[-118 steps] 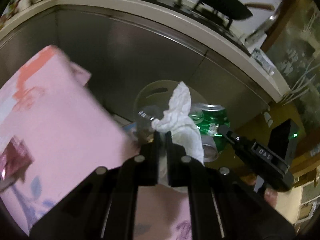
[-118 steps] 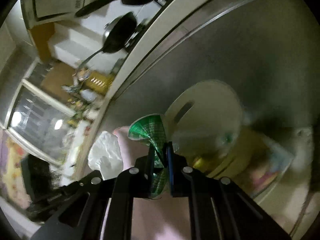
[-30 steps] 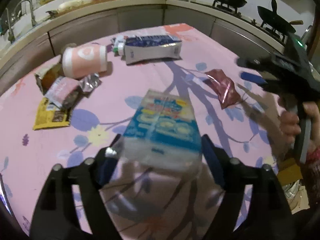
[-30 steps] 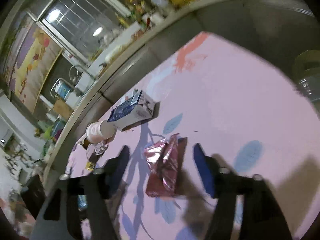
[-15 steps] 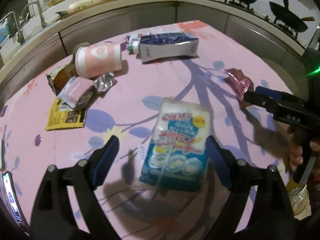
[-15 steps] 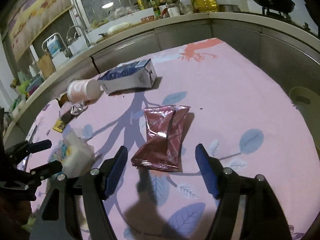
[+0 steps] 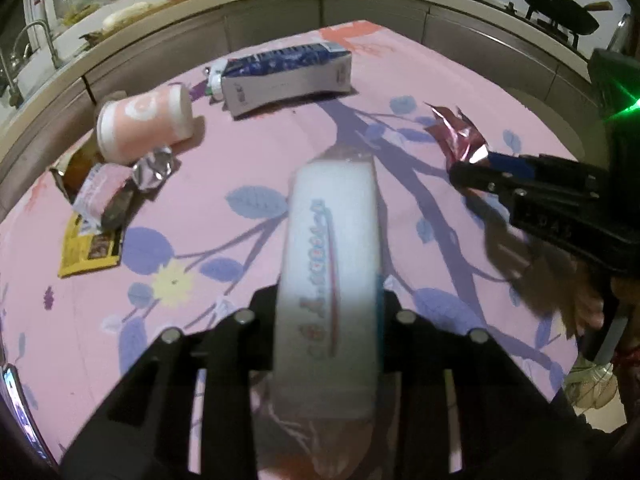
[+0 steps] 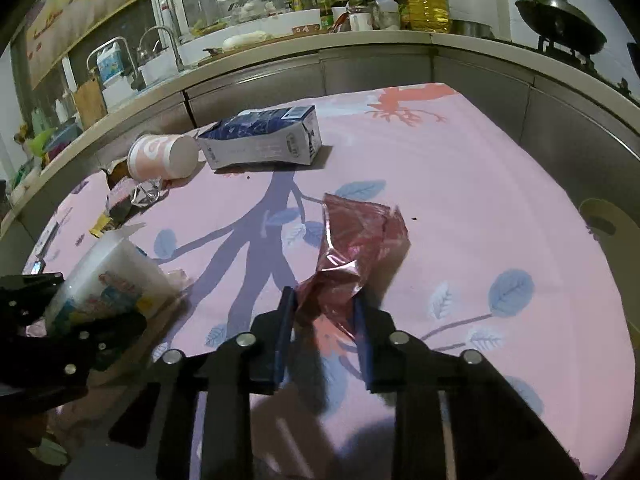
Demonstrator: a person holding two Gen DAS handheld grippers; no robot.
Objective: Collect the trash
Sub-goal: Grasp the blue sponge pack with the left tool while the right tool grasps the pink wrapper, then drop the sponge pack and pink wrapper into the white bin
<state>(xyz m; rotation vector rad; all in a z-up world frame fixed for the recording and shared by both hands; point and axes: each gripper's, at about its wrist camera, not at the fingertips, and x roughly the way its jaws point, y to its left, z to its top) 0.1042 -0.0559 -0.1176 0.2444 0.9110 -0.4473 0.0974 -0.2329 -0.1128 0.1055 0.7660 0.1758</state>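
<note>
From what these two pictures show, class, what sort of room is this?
Most likely a home kitchen: a black wok on a stove, a metal sink tap, and a big yellow bottle of cooking oil.

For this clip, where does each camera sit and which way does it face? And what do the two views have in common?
Left wrist: on the left hand-held gripper, looking down along its closing fingers at the white packet between them; the right hand-held gripper and part of a hand show at right.
Right wrist: on the right hand-held gripper, looking down at the red foil wrapper between its closing fingers; the left hand-held gripper shows at lower left.
Shared: pink tablecloth, blue carton, pink cup, both held items.
</note>
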